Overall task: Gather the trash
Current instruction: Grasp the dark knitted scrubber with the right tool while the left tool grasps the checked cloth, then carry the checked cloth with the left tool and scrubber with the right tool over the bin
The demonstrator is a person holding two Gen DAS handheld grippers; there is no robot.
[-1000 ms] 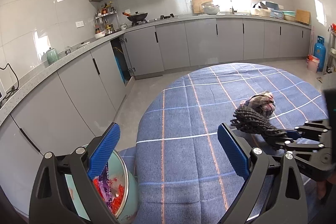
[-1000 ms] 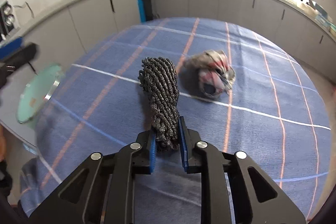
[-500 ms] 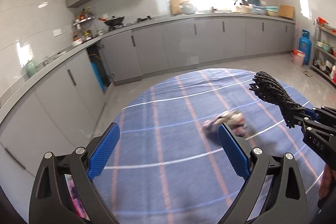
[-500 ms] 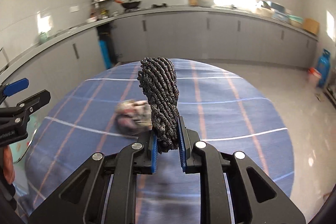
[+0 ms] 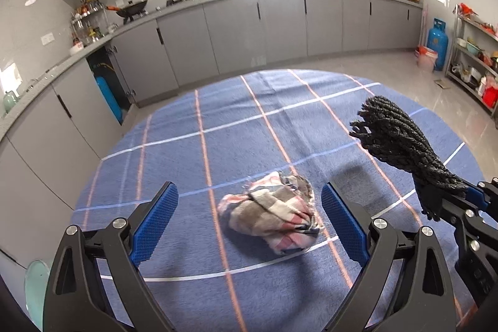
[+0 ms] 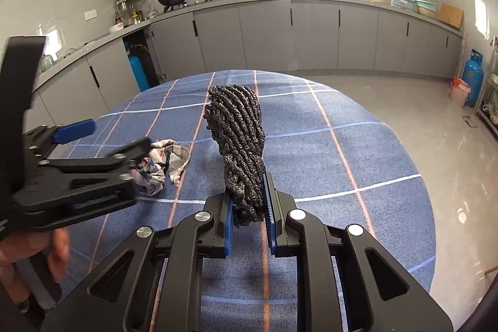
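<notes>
Kitchen, blue checked surface [image 5: 174, 164]. Left hand-held gripper [image 5: 249, 223] wide open around rag [image 5: 270, 221]: soft, light; pinch mid-bunch. Right hand-held gripper [image 6: 249, 204] clamping rope [image 6: 239, 139].

left gripper [image 5: 249, 226]: black angular frame, cut-out triangular windows, silver round screws, blue textured pads | right gripper [image 6: 249, 201]: same black frame, blue ribbed pads | hand [image 6: 29, 251] at 8 o'clock: bare, sleeve possibly out of frame

Right gripper [image 6: 249, 207] clamps a black rope bundle [image 6: 238, 142]; checked rag [image 6: 162, 161] at nine o'clock, possibly between the left gripper's [image 6: 109, 145] jaws.
</notes>
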